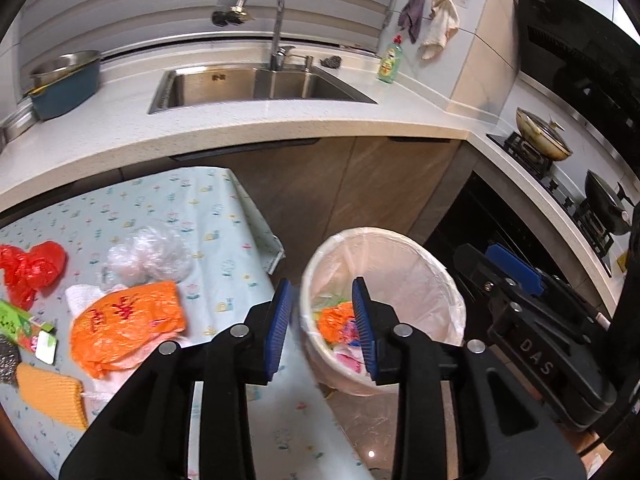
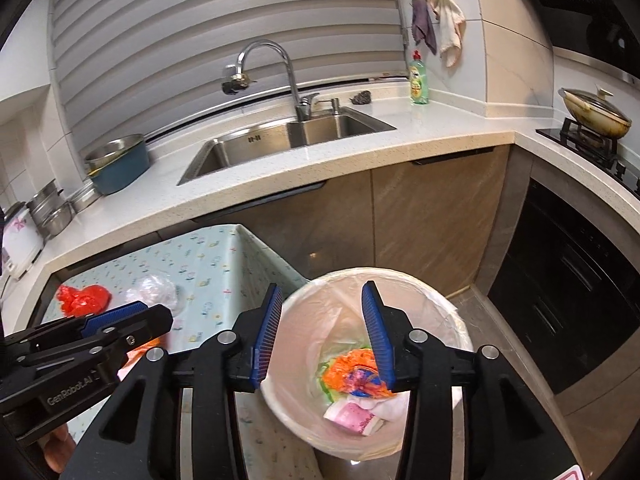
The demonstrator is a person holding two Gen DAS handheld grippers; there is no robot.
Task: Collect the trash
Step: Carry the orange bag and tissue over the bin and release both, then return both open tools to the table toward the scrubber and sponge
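Note:
A white lined trash bin (image 1: pixel 420 264) (image 2: pixel 432 312) stands on the floor beside a small table (image 1: pixel 224 216) with a pale patterned cloth. Inside it lie orange, pink and white scraps (image 2: pixel 356 376). On the table are an orange plastic bag (image 1: pixel 128 320), a red bag (image 1: pixel 32 268) (image 2: pixel 82 298), a clear crumpled bag (image 1: pixel 152 256) (image 2: pixel 154 290), a green wrapper (image 1: pixel 20 322) and an orange cloth (image 1: pixel 52 394). My left gripper (image 1: pixel 322 320) is open and empty over the table's right edge by the bin. My right gripper (image 2: pixel 322 332) is open and empty above the bin.
A kitchen counter (image 1: pixel 280 120) with a steel sink (image 1: pixel 256 84) and tap runs behind. A blue pot (image 1: pixel 64 80) stands at its left, a green soap bottle (image 1: pixel 390 60) at its right. A stove with pans (image 1: pixel 544 136) and an oven are to the right.

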